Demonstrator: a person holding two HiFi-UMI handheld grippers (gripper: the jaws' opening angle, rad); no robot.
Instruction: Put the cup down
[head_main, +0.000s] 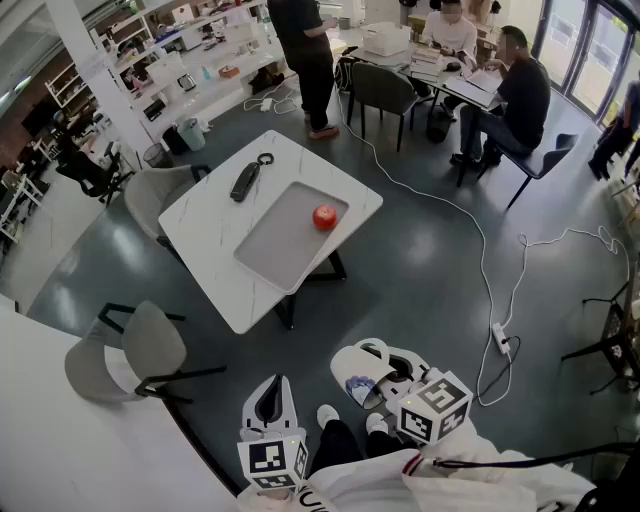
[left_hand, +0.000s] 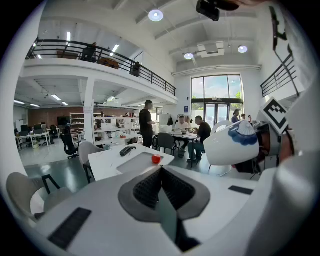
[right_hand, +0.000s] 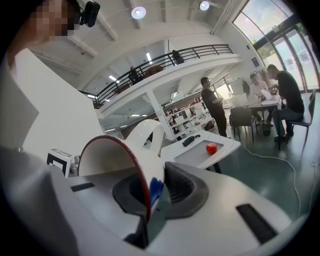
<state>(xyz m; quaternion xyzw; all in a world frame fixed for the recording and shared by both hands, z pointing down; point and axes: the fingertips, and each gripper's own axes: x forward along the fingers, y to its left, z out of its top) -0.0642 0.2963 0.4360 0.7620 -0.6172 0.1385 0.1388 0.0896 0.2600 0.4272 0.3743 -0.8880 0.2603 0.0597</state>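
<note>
Seen from above, my right claw (head_main: 388, 378) is clamped narrow on the rim of one white cup (head_main: 362, 372) with blue print. The cup is tipped sideways in the air at 6 o'clock, well apart from the white surface (head_main: 215, 270) at 11 o'clock. My left claw (head_main: 268, 398), at 7 o'clock, is closed on nothing. I judge this the carrying step, with the cup not yet set down. The next move calls for reaching the surface, righting the cup and lowering it onto a bare spot. On the surface lie one grey mat (head_main: 285, 235), one red apple (head_main: 325, 217) at the mat's 3 o'clock edge, and one black object (head_main: 245, 182) at its 11 o'clock.
</note>
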